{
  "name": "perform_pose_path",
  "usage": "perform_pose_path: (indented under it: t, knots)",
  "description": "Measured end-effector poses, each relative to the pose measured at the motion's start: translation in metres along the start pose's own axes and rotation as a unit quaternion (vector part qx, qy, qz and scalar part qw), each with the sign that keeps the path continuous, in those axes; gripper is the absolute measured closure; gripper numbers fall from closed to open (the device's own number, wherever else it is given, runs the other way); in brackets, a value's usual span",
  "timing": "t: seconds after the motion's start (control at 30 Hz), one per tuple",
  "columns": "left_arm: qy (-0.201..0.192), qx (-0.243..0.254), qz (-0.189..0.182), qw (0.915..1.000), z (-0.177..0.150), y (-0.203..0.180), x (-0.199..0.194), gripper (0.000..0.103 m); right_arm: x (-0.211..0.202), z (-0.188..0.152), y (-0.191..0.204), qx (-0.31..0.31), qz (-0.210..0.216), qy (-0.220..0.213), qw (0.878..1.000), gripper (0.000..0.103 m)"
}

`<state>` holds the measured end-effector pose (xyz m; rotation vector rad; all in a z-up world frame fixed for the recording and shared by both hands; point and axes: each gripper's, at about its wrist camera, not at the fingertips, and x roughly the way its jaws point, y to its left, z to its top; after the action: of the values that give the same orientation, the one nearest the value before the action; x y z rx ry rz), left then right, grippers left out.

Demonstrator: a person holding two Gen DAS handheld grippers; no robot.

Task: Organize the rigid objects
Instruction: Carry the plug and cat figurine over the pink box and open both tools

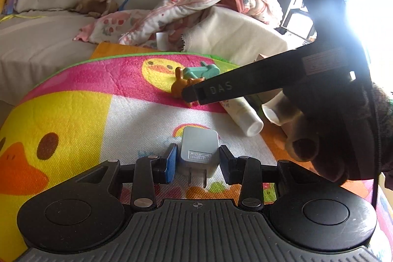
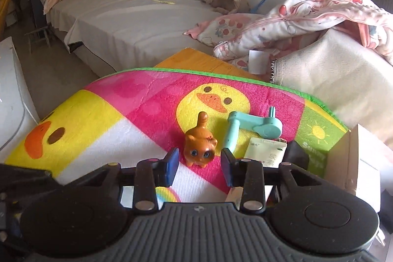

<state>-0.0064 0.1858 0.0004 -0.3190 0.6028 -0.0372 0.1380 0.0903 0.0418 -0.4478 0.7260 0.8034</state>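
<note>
1. At the near edge of the duck-print mat (image 1: 73, 114), the left tool (image 1: 198, 161) has its pads close against both sides of the grey charger (image 1: 199, 149), prongs pointing back toward the camera. It looks like a grip low on the body. The smooth casing could pivot or slide out if the tool swings quickly.
2. Further along the mat, the orange cat figurine (image 2: 200, 151) stands upright, just ahead of and between the pads of the right tool (image 2: 199, 165). The tool is open, with a gap on each side and nothing held. The figurine is small, rounded and glossy. If the pads close on its head off-centre, they could squirt it forward or tip it onto its side.
3. The soft mat gives no firm backing, so a pad that pushes down first could shove the cat along instead of catching it.
4. Just right of the cat lies the teal crank handle (image 2: 253, 125), its long arm near the right pad. A reach that drifts that way could nudge it or catch it together with the cat.
5. Right of that, a pale sachet (image 2: 267, 151) lies near the tool's right finger and could be dragged when the tool pulls away.
6. At the far right stands the cardboard box (image 2: 343, 158), probably the drop-off. Its near wall could clip a low carry and knock the figurine loose.
</note>
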Motion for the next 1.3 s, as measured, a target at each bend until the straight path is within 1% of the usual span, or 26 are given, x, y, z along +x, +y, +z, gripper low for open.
perform_pose_path:
  t: [0.17,0.2,0.23,0.27,0.33,0.4,0.47,0.53,0.57,0.67,0.77,0.8,0.9,1.03,1.1,1.2,1.3]
  knots:
    - [0.0,-0.006,-0.003,1.0,0.0,0.002,0.0,0.062,0.024,0.004,0.0,0.016,0.001,0.017,1.0,0.066]
    - [0.0,-0.006,-0.003,1.0,0.0,0.002,0.001,0.062,0.024,0.004,0.0,0.017,0.0,0.015,1.0,0.069]
    - [0.0,-0.006,-0.003,1.0,0.0,0.002,0.001,0.062,0.021,0.005,0.0,0.016,-0.003,0.013,1.0,0.075]
    - [0.0,-0.005,-0.002,1.0,0.0,0.002,0.001,0.062,0.016,0.006,-0.002,0.016,-0.006,0.008,1.0,0.075]
    - [0.0,-0.002,0.001,1.0,0.0,0.0,0.001,0.062,-0.006,0.005,-0.005,0.015,-0.009,-0.012,1.0,0.075]
    - [0.001,0.003,0.006,1.0,0.0,-0.002,0.002,0.061,-0.037,-0.001,-0.008,0.007,-0.011,-0.04,0.999,0.075]
    - [0.003,0.01,0.012,0.9999,0.002,-0.005,0.004,0.062,-0.072,-0.014,-0.012,0.004,-0.012,-0.066,0.998,0.075]
    - [0.004,0.017,0.023,0.9996,0.004,-0.009,0.007,0.062,-0.104,-0.031,-0.016,0.003,-0.012,-0.081,0.997,0.075]
    - [0.004,0.022,0.028,0.9993,0.005,-0.012,0.009,0.062,-0.118,-0.042,-0.018,0.001,-0.014,-0.084,0.996,0.075]
    - [0.008,0.062,0.05,0.9968,0.007,-0.025,0.015,0.064,-0.152,-0.077,-0.022,-0.005,-0.026,-0.086,0.996,0.075]
    - [0.006,0.101,0.055,0.9934,0.005,-0.036,0.013,0.066,-0.176,-0.112,-0.028,-0.002,-0.045,-0.083,0.996,0.075]
    - [0.008,0.114,0.051,0.9921,0.004,-0.042,0.01,0.066,-0.182,-0.122,-0.03,0.001,-0.052,-0.081,0.995,0.075]
    - [0.025,0.148,0.018,0.9885,-0.003,-0.063,-0.007,0.066,-0.202,-0.157,-0.042,0.026,-0.063,-0.073,0.995,0.075]
    - [0.051,0.19,-0.032,0.98,-0.012,-0.099,-0.031,0.066,-0.224,-0.198,-0.059,0.057,-0.07,-0.067,0.994,0.075]
    - [0.055,0.215,-0.052,0.9737,-0.013,-0.122,-0.041,0.066,-0.235,-0.214,-0.065,0.064,-0.082,-0.07,0.992,0.075]
    - [0.048,0.249,-0.07,0.9649,-0.009,-0.15,-0.048,0.066,-0.254,-0.23,-0.076,0.079,-0.101,-0.091,0.988,0.075]
    - [0.032,0.267,-0.079,0.9598,0.003,-0.171,-0.047,0.066,-0.272,-0.234,-0.088,0.101,-0.12,-0.124,0.98,0.075]
